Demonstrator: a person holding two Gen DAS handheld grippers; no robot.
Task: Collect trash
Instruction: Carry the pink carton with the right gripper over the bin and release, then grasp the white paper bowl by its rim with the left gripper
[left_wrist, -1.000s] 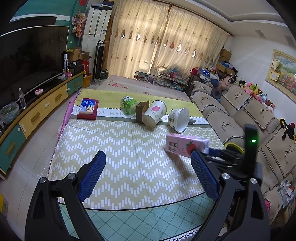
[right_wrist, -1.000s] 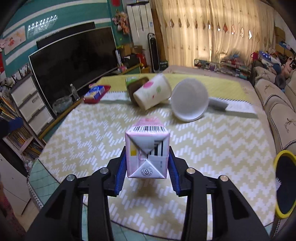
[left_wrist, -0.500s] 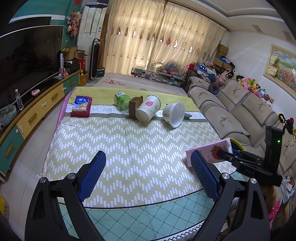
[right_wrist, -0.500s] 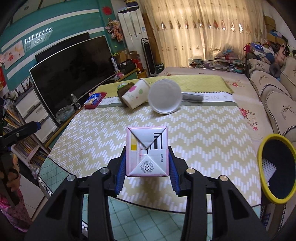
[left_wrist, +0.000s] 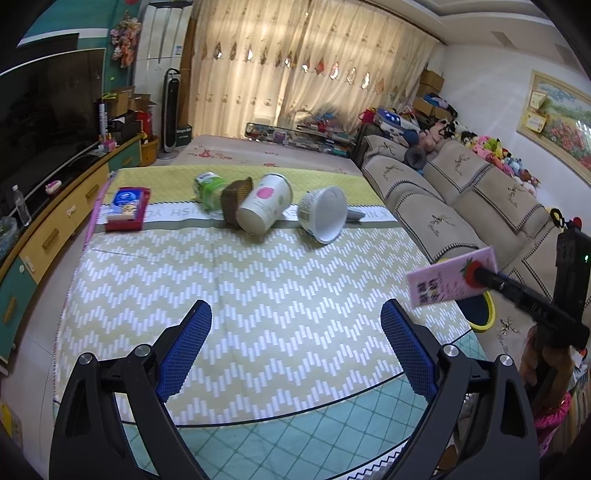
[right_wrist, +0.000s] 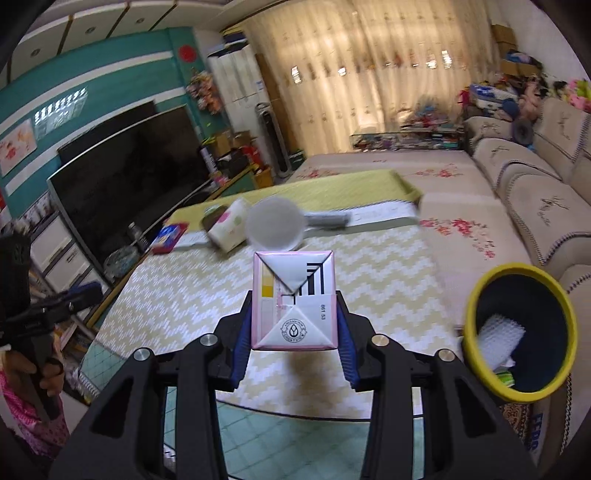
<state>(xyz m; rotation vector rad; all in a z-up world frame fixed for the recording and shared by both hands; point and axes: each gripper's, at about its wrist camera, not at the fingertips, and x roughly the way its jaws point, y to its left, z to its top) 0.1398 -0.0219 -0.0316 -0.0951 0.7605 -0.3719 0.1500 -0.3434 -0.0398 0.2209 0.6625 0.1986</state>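
Observation:
My right gripper is shut on a pink milk carton, held in the air above the table's near right corner. A yellow-rimmed dark bin with white trash inside stands on the floor to its right. In the left wrist view the same carton hangs at the far right over the bin. My left gripper is open over the zigzag tablecloth with nothing between its fingers. At the table's far side lie a white cup with a pink dot, a white tub, a brown cup and a green bottle.
A red and blue box lies at the table's far left. A beige sofa runs along the right. A TV cabinet with a television lines the left wall. A person's hand holds the right gripper.
The right gripper carried the pink carton rightward off the table toward the yellow bin, which has grown larger in its view. The left gripper shifted slightly and stays open.

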